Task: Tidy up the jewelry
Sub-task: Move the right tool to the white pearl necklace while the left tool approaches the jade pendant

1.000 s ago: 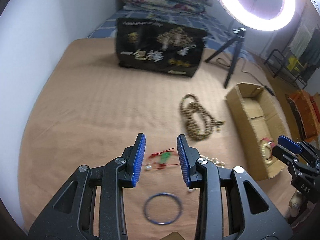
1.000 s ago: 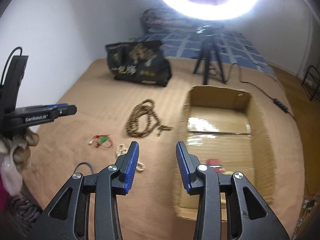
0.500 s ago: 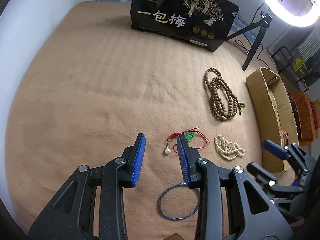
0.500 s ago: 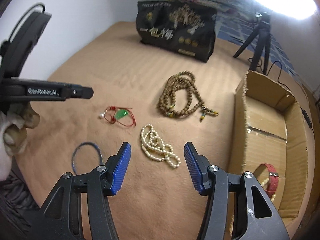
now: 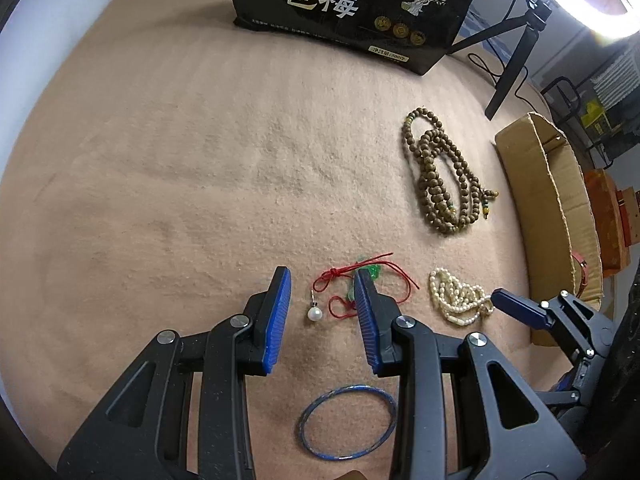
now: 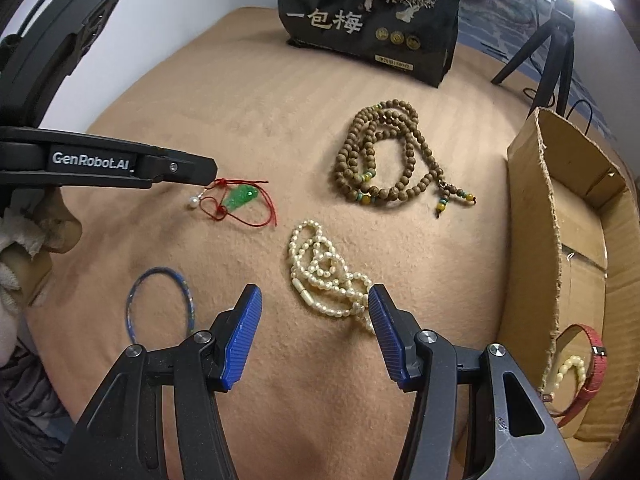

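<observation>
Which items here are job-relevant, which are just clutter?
Job:
- red-cord pendant
- cream bead strand
- brown bead necklace
- blue bangle
- cardboard box
- red band, already in box

Clutter:
- black snack bag
- tripod

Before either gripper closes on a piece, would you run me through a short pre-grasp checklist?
1. Left gripper open: ok.
2. Pearl earring between its fingers: ok.
3. Red cord pendant clear of the left gripper: not ok, cord lies by one finger.
4. Right gripper open around the pearl necklace: ok.
5. Cardboard box open to receive: ok.
6. Fingers low enough to pinch: cannot tell.
</observation>
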